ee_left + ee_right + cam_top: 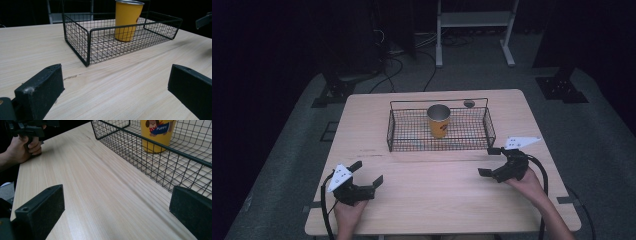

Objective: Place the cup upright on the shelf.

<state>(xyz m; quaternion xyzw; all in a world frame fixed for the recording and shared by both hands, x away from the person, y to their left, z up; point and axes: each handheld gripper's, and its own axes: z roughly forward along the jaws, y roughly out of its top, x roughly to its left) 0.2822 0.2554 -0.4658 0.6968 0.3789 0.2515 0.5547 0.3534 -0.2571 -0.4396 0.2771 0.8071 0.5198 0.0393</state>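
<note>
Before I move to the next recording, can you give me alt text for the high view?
A yellow cup stands upright in a black wire basket on a light wooden table. Nearer the camera, a person's hands hold the left gripper and right gripper over the tabletop, jaws open, holding nothing.

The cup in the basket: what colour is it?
Yellow cup, metal rim; clearest in the left gripper view.

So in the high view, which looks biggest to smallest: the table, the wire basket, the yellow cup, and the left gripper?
1. Table
2. Wire basket
3. and 4. Left gripper and yellow cup look close in size; the gripper is nearer the camera, so I won't rank them.
</note>
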